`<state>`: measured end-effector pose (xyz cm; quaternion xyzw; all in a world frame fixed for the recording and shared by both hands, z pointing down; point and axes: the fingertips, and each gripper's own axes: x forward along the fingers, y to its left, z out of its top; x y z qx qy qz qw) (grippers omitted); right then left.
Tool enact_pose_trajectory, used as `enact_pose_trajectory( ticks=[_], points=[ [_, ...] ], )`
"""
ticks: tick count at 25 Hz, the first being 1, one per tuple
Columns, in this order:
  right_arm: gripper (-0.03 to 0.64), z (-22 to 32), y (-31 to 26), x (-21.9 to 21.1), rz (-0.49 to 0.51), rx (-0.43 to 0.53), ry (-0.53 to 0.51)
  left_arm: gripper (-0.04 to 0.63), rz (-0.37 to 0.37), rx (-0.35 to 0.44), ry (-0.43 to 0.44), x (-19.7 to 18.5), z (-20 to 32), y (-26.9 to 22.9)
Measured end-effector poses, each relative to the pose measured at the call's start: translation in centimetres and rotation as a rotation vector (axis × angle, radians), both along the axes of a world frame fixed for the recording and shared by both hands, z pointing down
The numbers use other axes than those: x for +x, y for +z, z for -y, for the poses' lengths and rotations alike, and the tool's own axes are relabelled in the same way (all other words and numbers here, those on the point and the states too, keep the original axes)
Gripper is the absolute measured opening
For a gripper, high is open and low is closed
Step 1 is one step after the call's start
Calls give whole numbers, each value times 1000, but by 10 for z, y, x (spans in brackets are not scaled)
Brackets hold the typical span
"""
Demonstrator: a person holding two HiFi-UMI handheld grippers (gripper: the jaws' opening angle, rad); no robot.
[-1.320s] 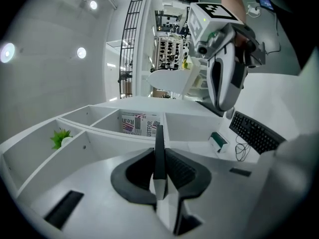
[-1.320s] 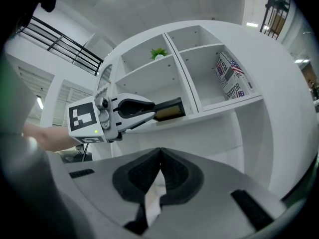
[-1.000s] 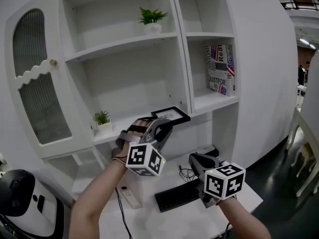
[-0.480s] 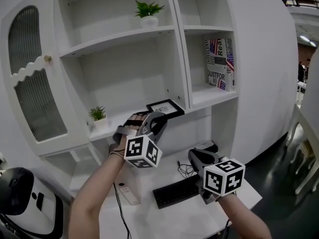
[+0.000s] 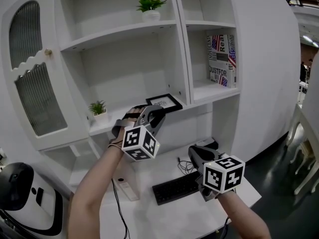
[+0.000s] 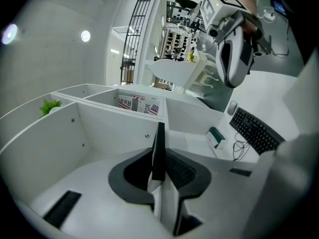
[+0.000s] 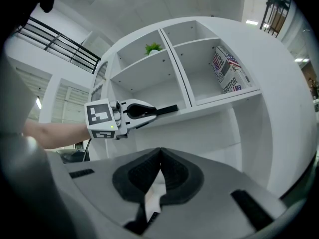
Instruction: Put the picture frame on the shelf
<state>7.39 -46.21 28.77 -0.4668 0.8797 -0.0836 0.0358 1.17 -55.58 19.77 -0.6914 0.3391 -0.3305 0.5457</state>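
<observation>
A black picture frame [image 5: 163, 102] with a white mat lies nearly flat, held at its near edge by my left gripper [image 5: 153, 112], which is shut on it. It hovers just over the front lip of the white shelf [image 5: 119, 120]. In the left gripper view the frame [image 6: 159, 151] shows edge-on between the pads. From the right gripper view the same frame [image 7: 164, 109] sticks out toward the shelf's divider. My right gripper [image 5: 198, 158] hangs lower over the desk, its jaws closed with nothing between them [image 7: 158, 161].
A small potted plant [image 5: 98, 110] stands at the left of the same shelf, another plant [image 5: 150, 7] one shelf up. Books [image 5: 221, 59] fill the right compartment. Below lie a keyboard [image 5: 174, 187], cables and a remote [image 5: 128, 189] on the white desk.
My left gripper has carried the frame toward the shelf, so it now sits closer to the shelf's front edge. The right gripper has stayed put.
</observation>
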Motion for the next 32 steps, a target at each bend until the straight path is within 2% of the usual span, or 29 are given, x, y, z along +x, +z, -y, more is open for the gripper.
enact_pose_trajectory(
  ticks=[13,21,24,29,32],
  points=[
    [0,2,2,-3,10,-9,-8,66,-50,-90,-47,0,3,-1],
    [0,-3,5,2,18,-21,-4,126,-92,-123,-73,-1,2,2],
    [1,-6,3,3,14,-15,-2,147,-140,-137,-63,1,-4,-1],
    [0,-11,2,0,0,0,0,149,-242,-122,-56,-4,-20,-6],
    [0,-15,1,-2,-8,8,-1,147,-319,-142,-55,-12,-31,-4]
  ],
)
